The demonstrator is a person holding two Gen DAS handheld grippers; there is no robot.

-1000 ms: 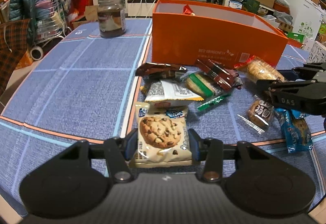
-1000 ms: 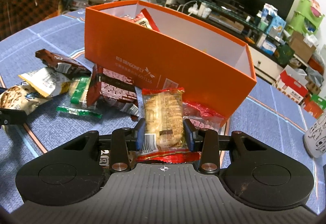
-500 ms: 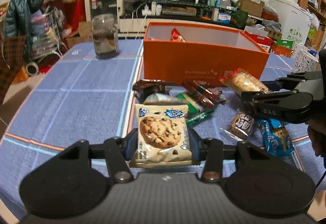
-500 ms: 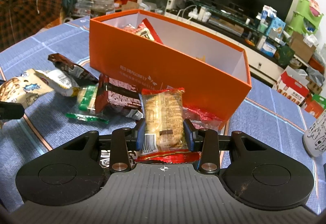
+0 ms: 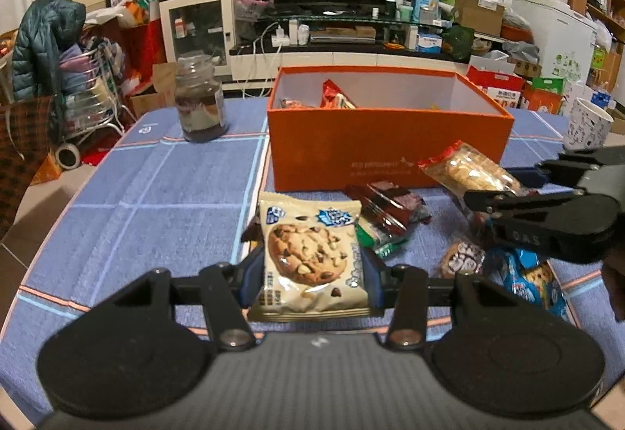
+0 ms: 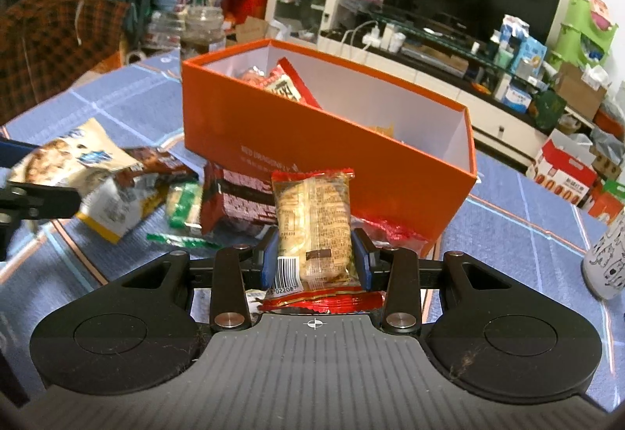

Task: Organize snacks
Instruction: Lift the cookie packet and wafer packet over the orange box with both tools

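You are mid-carry: your left tool (image 5: 310,273) grips the cookie packet (image 5: 308,258) and your right tool (image 6: 315,260) grips the cracker packet (image 6: 314,226), both held above the counter (image 5: 156,187) short of the orange box (image 5: 386,152). Next, I judge, bring each over the box's rim and let go inside.

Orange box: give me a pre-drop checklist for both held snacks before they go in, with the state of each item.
1. Left gripper holds the cookie packet between both pads: ok.
2. Right gripper holds the cracker packet between both pads: ok.
3. Orange box is open on top, no lid in the way: ok.
4. Room inside: a red packet leans at the box's left end, and the white inner wall to its right is bare: ok.
5. Either packet already above the box opening: not ok, both sit in front of the near wall.
6. Grippers apart from each other: ok in the left wrist view; the gap during the drop, cannot tell.
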